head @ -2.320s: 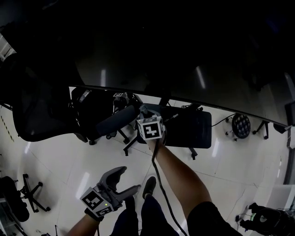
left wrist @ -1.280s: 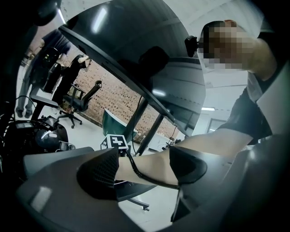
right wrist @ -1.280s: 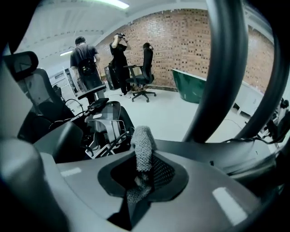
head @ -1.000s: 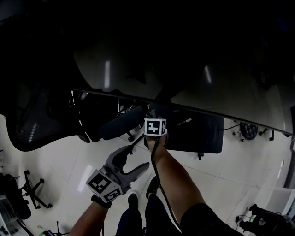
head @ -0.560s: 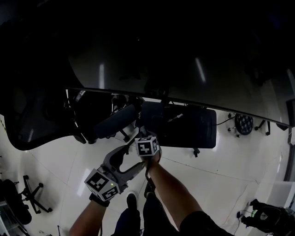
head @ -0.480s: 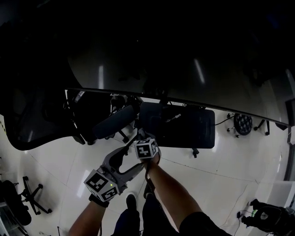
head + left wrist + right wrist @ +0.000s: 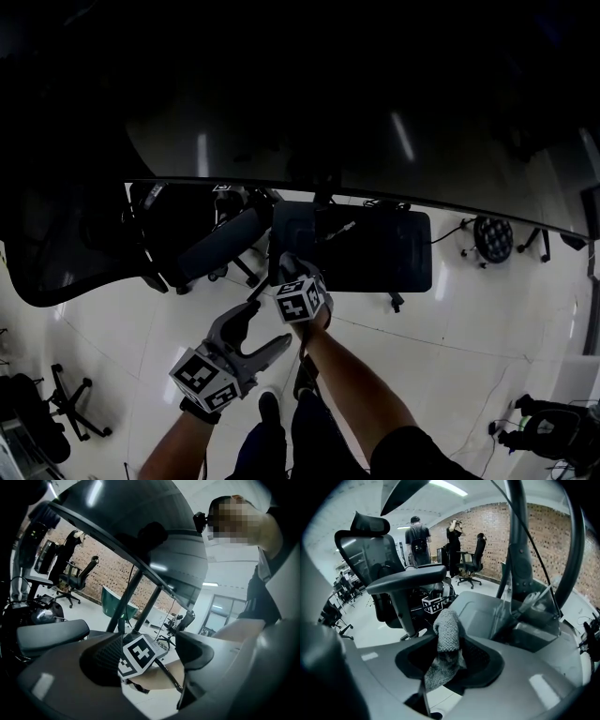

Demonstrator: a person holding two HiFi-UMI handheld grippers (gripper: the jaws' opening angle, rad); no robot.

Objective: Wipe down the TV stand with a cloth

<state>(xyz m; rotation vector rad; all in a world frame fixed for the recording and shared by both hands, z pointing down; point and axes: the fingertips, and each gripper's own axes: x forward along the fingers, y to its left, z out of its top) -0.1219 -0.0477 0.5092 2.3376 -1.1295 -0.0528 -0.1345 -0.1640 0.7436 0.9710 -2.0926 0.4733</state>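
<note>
Cloth [image 7: 448, 634]: soft, limp; I'd pinch its bunched middle.
Right claw [image 7: 450, 660]: jaws just opened, cloth loose between.
Left claw [image 7: 150, 657]: apart, empty.

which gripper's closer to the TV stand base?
Right. Right gripper, jaws just opened with the cloth between them, is at the near edge of the base; left gripper sits behind it, nearer the person.
</note>
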